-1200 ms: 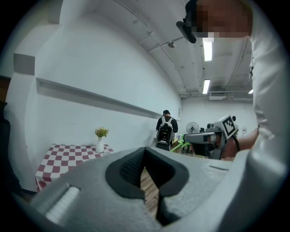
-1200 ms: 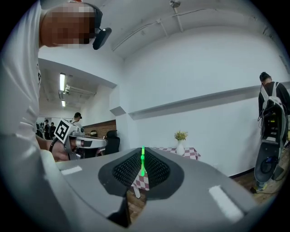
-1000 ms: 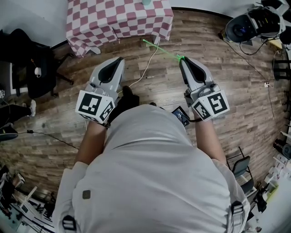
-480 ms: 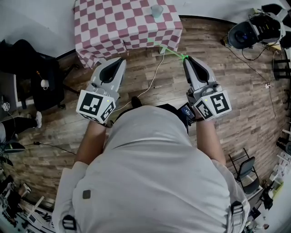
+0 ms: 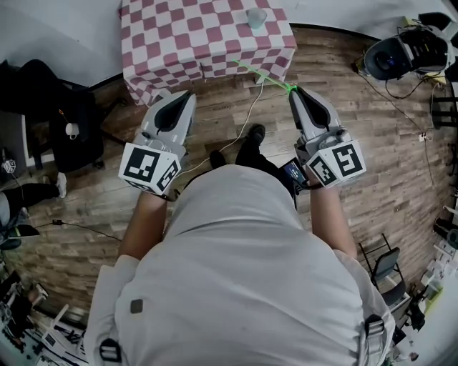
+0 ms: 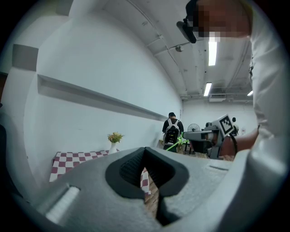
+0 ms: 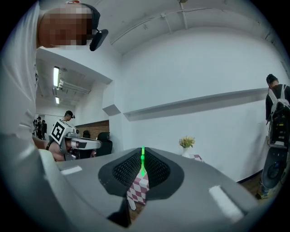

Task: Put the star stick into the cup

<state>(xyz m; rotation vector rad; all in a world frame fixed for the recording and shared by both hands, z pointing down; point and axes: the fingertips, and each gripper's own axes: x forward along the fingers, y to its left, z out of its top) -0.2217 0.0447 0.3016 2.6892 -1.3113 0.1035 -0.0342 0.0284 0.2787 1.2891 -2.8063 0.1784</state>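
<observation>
Now right tongs (image 5: pixel 293 91) pinch thin, probably plastic stick (image 5: pixel 262 76).

Where we are seeing only part

The top edge of the head view is cutting off the far side of the checkered table (image 5: pixel 207 36), and the cup (image 5: pixel 255 17) on it is showing too small for us to tell what it holds. We are reading the star stick (image 5: pixel 261 74) only as a thin green line, its star too fine to make out, its near end hiding between the jaws of the right gripper (image 5: pixel 294 91). In the right gripper view we are getting just a green sliver above the pads. The person's torso (image 5: pixel 236 286) is covering the floor below.
</observation>
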